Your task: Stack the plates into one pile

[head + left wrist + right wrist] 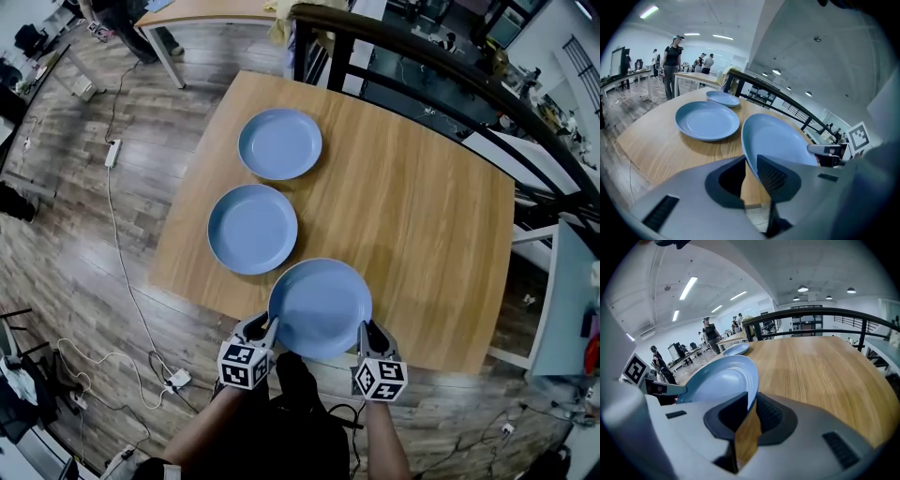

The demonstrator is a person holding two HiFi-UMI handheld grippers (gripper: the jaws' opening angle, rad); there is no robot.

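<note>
Three blue plates are in view on the wooden table (422,216). The far plate (279,143) and the middle plate (251,228) lie flat on its left half. The near plate (319,307) hangs over the front edge, raised off the wood and tilted. My left gripper (273,326) is shut on its left rim and my right gripper (363,330) is shut on its right rim. In the left gripper view the held plate (780,140) runs between the jaws of the left gripper (751,171). In the right gripper view the held plate's (722,378) rim sits in the right gripper (752,408).
A black railing (441,61) runs behind the table at the far right. Cables and a power strip (112,153) lie on the floor to the left. Another table (202,13) stands at the back, with people (672,58) standing farther off.
</note>
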